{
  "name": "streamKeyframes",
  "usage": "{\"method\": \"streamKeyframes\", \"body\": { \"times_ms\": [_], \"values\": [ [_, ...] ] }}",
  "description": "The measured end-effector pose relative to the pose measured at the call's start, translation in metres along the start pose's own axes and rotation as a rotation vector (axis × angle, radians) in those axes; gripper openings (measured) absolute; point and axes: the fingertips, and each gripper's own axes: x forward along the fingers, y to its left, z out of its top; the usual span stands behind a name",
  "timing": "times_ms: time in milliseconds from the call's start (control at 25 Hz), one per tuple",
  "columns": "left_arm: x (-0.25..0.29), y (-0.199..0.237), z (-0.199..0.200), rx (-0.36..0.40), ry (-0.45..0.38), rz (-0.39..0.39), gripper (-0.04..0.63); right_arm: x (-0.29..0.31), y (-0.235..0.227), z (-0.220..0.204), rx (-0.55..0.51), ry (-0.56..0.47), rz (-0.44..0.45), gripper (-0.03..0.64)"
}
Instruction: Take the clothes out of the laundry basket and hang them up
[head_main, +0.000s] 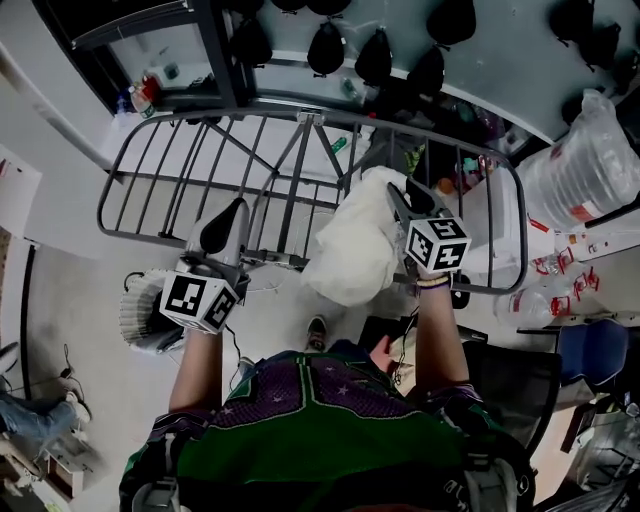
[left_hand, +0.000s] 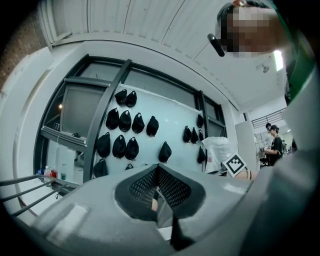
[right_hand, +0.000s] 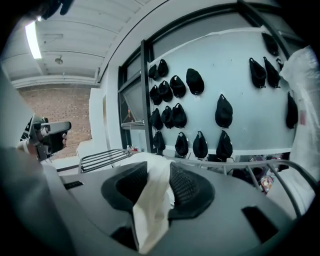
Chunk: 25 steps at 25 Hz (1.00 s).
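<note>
A white garment hangs in a bunch over the rails of the grey drying rack. My right gripper reaches into its upper right part. In the right gripper view the jaws stand apart, and a loose fold of the white garment trails between them without being pinched. My left gripper hovers over the rack's near left rail, shut and holding nothing; its pads meet in the left gripper view. A white laundry basket stands on the floor below it.
Black caps hang in rows on the wall behind the rack. Full plastic bags and a blue chair crowd the right side. Another person's legs show at the lower left. A rack rail runs just ahead of the right gripper.
</note>
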Motion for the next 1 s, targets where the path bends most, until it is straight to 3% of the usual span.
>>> {"method": "streamKeyframes", "body": {
  "times_ms": [600,1000],
  "values": [
    [-0.03,0.009,0.019,0.01,-0.014,-0.072,0.017,-0.048,0.007,-0.029,0.088,0.059,-0.136,0.132],
    [-0.047,0.016,0.038,0.025,-0.03,-0.11,0.017,-0.067,0.036,-0.006,0.086,0.004,-0.172,0.132]
  ]
}}
